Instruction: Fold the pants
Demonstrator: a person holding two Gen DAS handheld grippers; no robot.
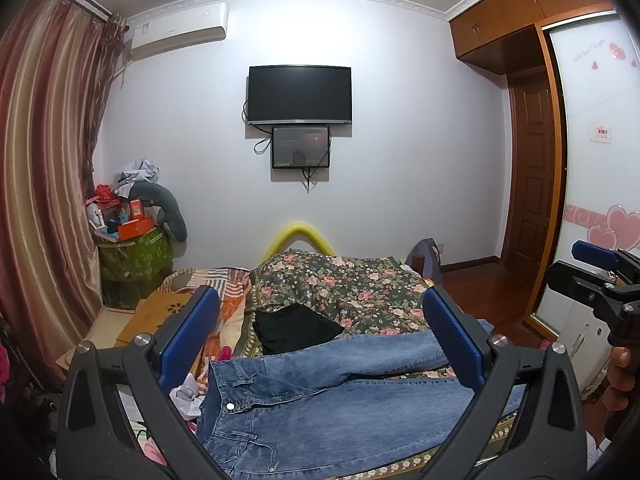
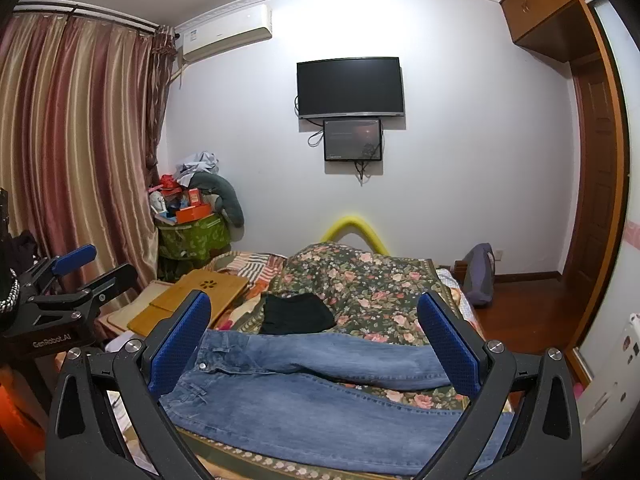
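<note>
Open air above jeans [image 2: 320,392]; black garment [image 2: 298,314] beyond, wooden tray [image 2: 200,300] left

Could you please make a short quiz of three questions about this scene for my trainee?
1. True or false: the jeans are already folded in half.
2. What lies on the floral bedspread just beyond the jeans? A) a black folded garment B) a red towel C) a white pillow
3. Fill in: both the left gripper and the right gripper have their jaws ____.

Key: 1. false, they lie spread out with both legs apart. 2. A, the black garment. 3. open.
</note>
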